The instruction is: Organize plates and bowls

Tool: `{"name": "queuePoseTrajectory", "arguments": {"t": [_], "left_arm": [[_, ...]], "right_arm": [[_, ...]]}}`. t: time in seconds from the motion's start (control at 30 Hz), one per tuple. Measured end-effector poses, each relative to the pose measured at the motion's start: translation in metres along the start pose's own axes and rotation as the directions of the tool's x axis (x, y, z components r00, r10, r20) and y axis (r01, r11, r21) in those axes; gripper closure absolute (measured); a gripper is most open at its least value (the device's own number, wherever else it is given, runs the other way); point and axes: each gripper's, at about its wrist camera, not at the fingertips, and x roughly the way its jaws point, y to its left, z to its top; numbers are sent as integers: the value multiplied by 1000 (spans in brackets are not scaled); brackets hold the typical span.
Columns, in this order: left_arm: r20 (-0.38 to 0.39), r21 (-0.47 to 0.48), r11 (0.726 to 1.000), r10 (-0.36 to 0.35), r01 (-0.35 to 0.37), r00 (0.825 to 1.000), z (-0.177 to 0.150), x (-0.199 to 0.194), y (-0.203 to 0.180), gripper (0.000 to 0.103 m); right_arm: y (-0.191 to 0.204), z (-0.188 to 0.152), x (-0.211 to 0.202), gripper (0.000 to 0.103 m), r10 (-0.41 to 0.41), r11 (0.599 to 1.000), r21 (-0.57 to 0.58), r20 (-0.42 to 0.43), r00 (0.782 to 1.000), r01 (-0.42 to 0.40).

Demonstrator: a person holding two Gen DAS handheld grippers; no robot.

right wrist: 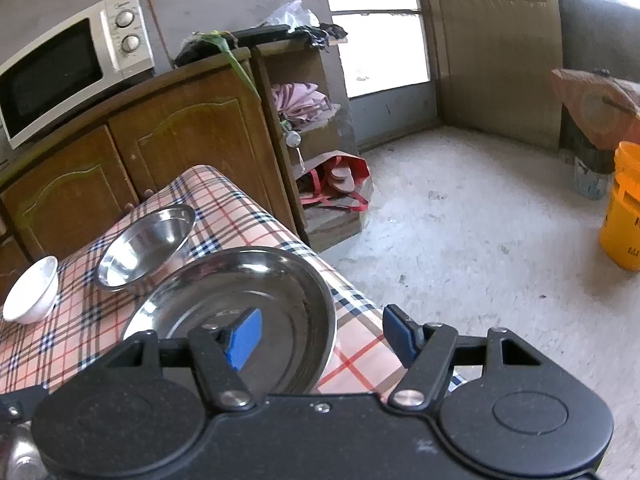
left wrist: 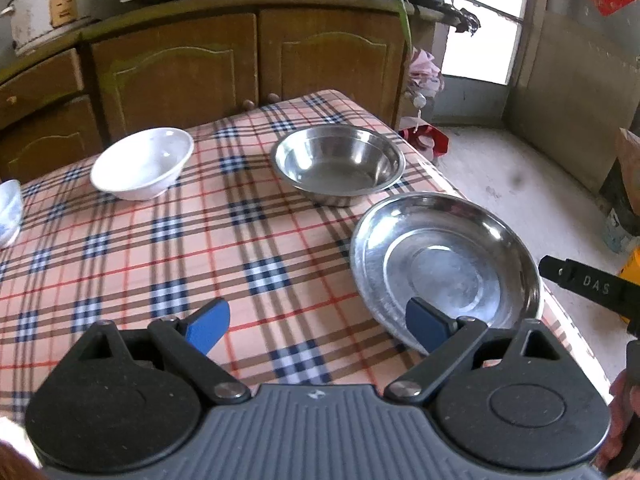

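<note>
A steel plate (left wrist: 444, 264) lies at the right edge of the checked table (left wrist: 200, 248), with a steel bowl (left wrist: 338, 162) behind it and a white bowl (left wrist: 142, 164) at the far left. My left gripper (left wrist: 318, 326) is open, empty, its right finger over the plate's near rim. My right gripper (right wrist: 322, 336) is open; its left finger hangs over the steel plate (right wrist: 240, 288), its right finger outside the rim. The steel bowl (right wrist: 146, 246) and white bowl (right wrist: 32, 294) also show in the right wrist view.
Another pale bowl (left wrist: 8, 210) peeks in at the left edge. Wooden cabinets (left wrist: 240, 68) stand behind the table, with a rice cooker (left wrist: 48, 4) and a microwave (right wrist: 68, 64) on top. A red bag (right wrist: 340, 184) and yellow bucket (right wrist: 622, 208) sit on the floor.
</note>
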Motion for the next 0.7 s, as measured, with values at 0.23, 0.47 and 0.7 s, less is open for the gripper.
{"name": "queuePoseTrajectory", "arguments": {"t": [0.23,0.47,0.7], "left_arm": [[-24,14,1000,-2,3,1000,8,37,-14,6],[-31,45,999,-10,11,999,15,71,-27,7],[-68,50,999,-16,20,998,21,100,-31,20]], "right_arm": [[-3,-2,21,23,8,1000,-2,-26,1000,-8],[-2,0,37,23,28,999,-16,-51,998,-29],[-5,0,49,25,52,999,2,-78,996,-52]]}}
